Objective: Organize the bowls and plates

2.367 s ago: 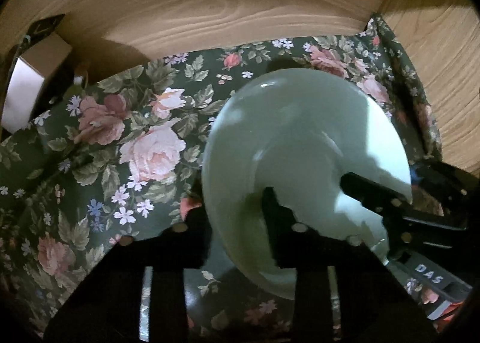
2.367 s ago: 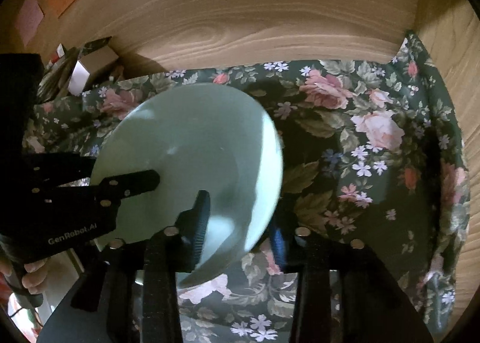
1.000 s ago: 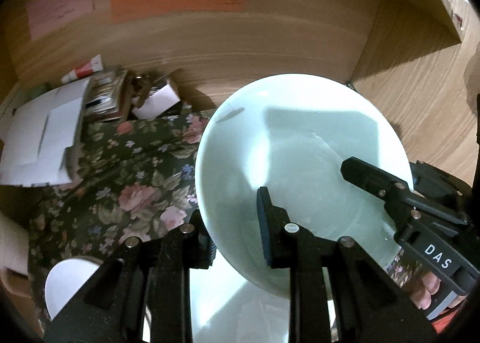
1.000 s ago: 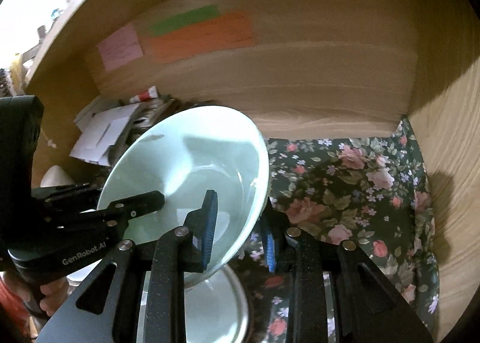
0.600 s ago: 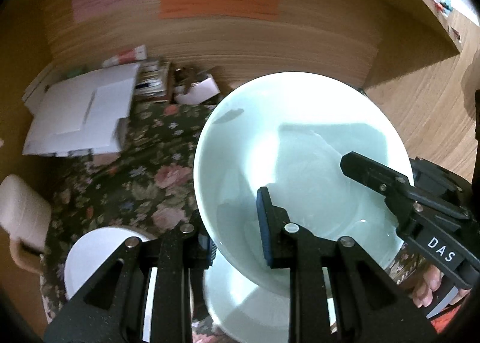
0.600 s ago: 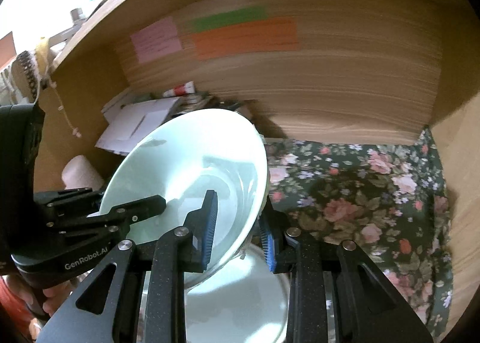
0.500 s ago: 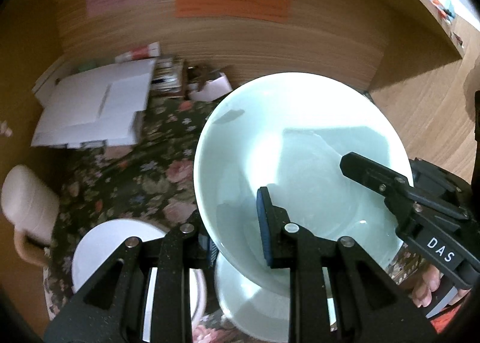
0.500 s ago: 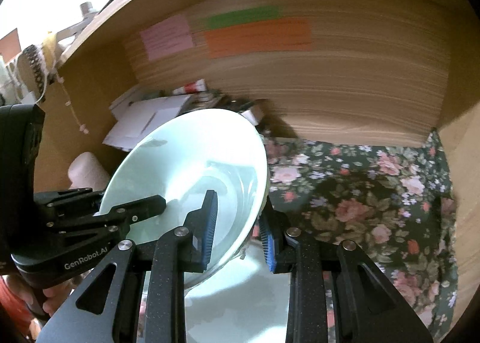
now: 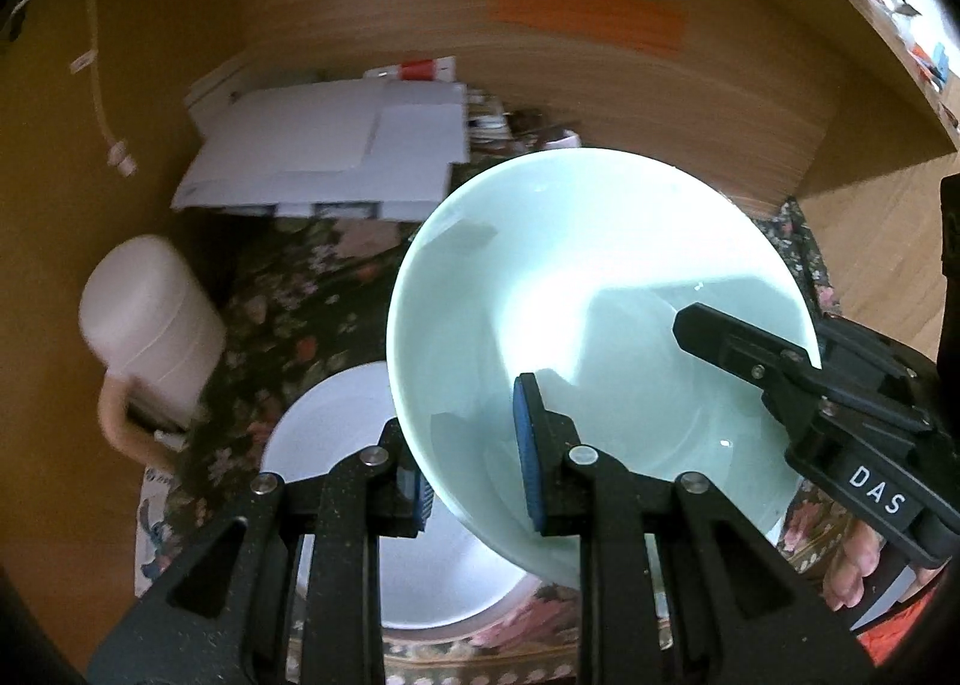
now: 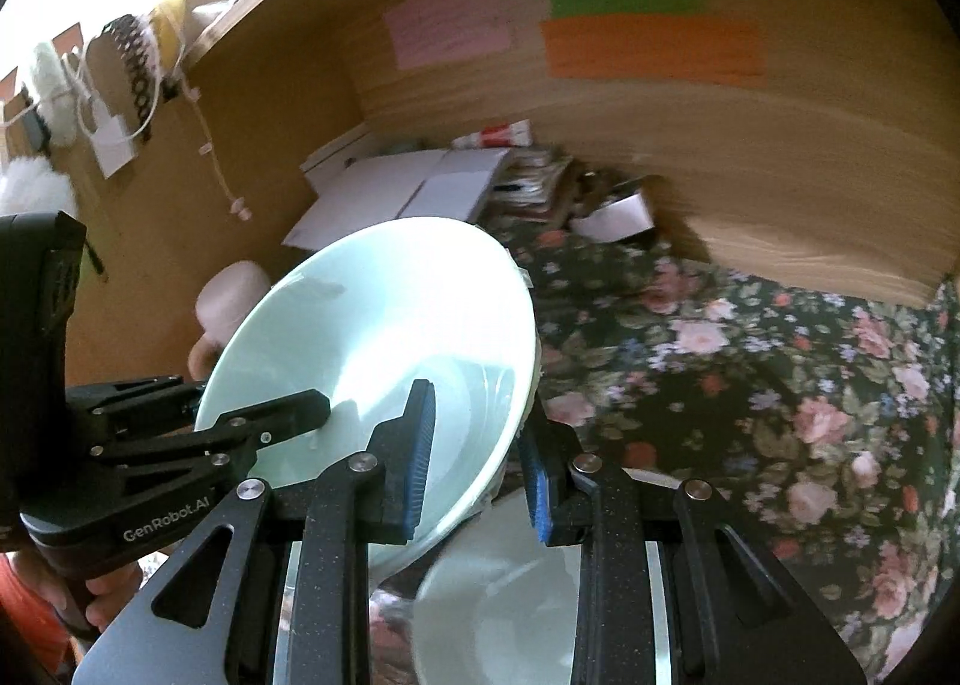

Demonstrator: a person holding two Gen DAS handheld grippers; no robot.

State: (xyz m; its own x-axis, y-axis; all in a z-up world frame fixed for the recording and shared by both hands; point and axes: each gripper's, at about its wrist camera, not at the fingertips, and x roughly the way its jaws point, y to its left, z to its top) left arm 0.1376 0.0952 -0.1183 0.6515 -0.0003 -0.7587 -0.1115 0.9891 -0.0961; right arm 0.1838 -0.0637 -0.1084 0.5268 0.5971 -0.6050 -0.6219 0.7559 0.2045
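A large pale green bowl [image 9: 600, 289] is held in the air by both grippers. My left gripper [image 9: 474, 475] is shut on its near left rim. My right gripper [image 10: 474, 469] is shut on its right rim; the bowl [image 10: 384, 337] tilts in that view. The right gripper's fingers [image 9: 756, 355] reach over the rim in the left wrist view, and the left gripper's fingers [image 10: 270, 421] show in the right wrist view. A white bowl [image 9: 336, 445] sits below on the floral cloth, also in the right wrist view [image 10: 510, 613].
A floral cloth [image 10: 750, 385] covers the shelf floor. A white mug [image 9: 150, 325] stands at the left. White papers and boxes [image 9: 324, 157] lie at the back left. Wooden walls [image 9: 420, 55] with coloured notes enclose the shelf.
Both grippers have lifted the green bowl off the cloth and carried it left; it now hangs over the white bowl, with the mug and papers in view.
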